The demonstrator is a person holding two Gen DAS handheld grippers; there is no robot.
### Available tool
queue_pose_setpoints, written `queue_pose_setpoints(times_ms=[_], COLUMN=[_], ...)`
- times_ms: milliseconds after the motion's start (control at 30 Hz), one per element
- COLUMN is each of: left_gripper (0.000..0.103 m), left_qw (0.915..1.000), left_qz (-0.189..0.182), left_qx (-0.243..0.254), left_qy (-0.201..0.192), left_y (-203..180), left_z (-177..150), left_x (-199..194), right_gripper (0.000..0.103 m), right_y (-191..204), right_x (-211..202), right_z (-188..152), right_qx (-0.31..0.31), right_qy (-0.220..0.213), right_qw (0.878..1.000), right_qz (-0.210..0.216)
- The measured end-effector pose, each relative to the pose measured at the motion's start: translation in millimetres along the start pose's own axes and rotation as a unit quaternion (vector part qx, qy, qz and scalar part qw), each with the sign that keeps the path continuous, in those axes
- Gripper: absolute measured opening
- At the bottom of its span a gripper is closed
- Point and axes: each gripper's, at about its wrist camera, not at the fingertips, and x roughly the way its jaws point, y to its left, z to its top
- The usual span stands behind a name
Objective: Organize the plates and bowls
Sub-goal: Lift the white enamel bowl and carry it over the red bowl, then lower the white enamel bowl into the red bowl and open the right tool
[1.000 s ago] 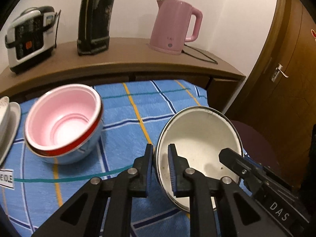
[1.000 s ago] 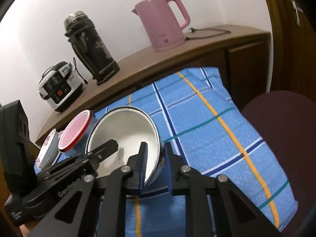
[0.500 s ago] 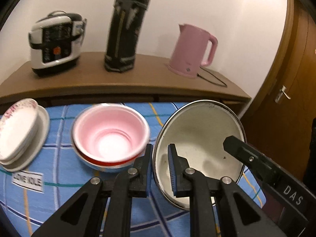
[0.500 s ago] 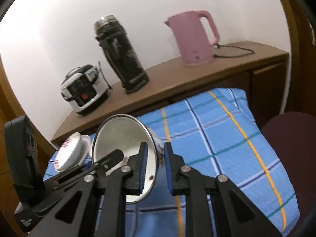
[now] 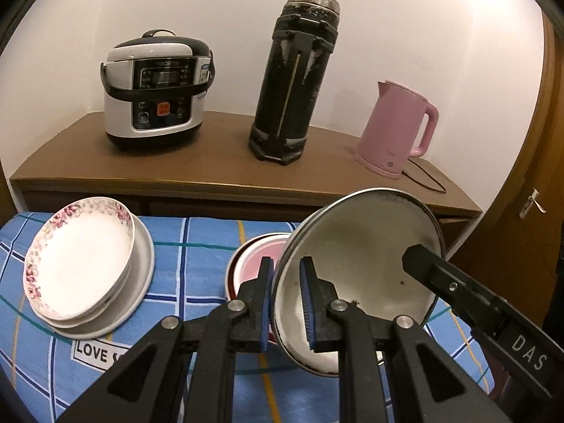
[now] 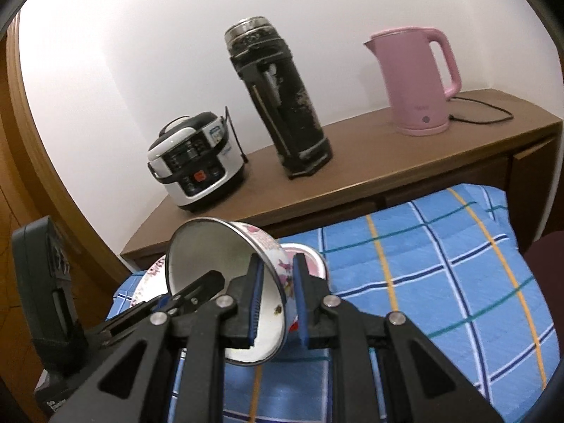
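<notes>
A white enamel bowl (image 5: 359, 257) with a floral outside (image 6: 278, 264) hangs tilted above the blue checked cloth. My left gripper (image 5: 285, 303) is shut on its left rim. My right gripper (image 6: 276, 299) is shut on the opposite rim, and one of its fingers (image 5: 433, 275) shows inside the bowl in the left wrist view. Just beyond and below the held bowl sits a pink bowl with a red rim (image 5: 252, 257) (image 6: 310, 257), partly hidden by it. At the left stands a stack of plates (image 5: 81, 264), a floral-edged one on top.
A wooden sideboard (image 5: 218, 172) behind the table carries a rice cooker (image 5: 155, 91), a tall black flask (image 5: 292, 81) and a pink kettle (image 5: 398, 130) with its cord. A wooden door (image 5: 528, 211) is at the right, a dark red chair (image 6: 546, 264) by the table's right edge.
Both grippers have carried the white bowl up and to the left, from beside the pink bowl to in front of it. The plate stack has come fully into view.
</notes>
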Motion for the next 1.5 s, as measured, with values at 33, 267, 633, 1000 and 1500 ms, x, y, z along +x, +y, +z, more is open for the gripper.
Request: queue_pose_setpoints(times_ms=[33,267,633,1000,1500], left_gripper=[0.017,0.017,0.017,0.017,0.017], left_qw=[1.0,0.9999,0.9995,0.9997,0.9993], left_qz=[0.001,0.002,0.007,0.007,0.014], left_qx=[0.0,-0.009,-0.013,-0.008,-0.001], left_qy=[0.002,0.013,0.027,0.021,0.035], left_y=[1.9,8.2,12.8,7.9,2.6], left_z=[0.8,1.1,2.6,9.1,12.4], left_x=[2.8,15.4,31.0,32.8,44.3], right_gripper=[0.017,0.017,0.017,0.017,0.017], right_y=[0.9,-4.0,-6.3,-8.9,-18.3], right_x=[2.7,19.6,31.4,29.8,35.4], right_z=[0.6,2.4,1.1,7.4,14.7], right_qx=[-0.001,0.014,0.011,0.012,0.02], right_qy=[0.0,0.014,0.022,0.008,0.011], right_qw=[1.0,1.0,1.0,1.0,1.0], right_qz=[0.0,0.005,0.003,0.004,-0.001])
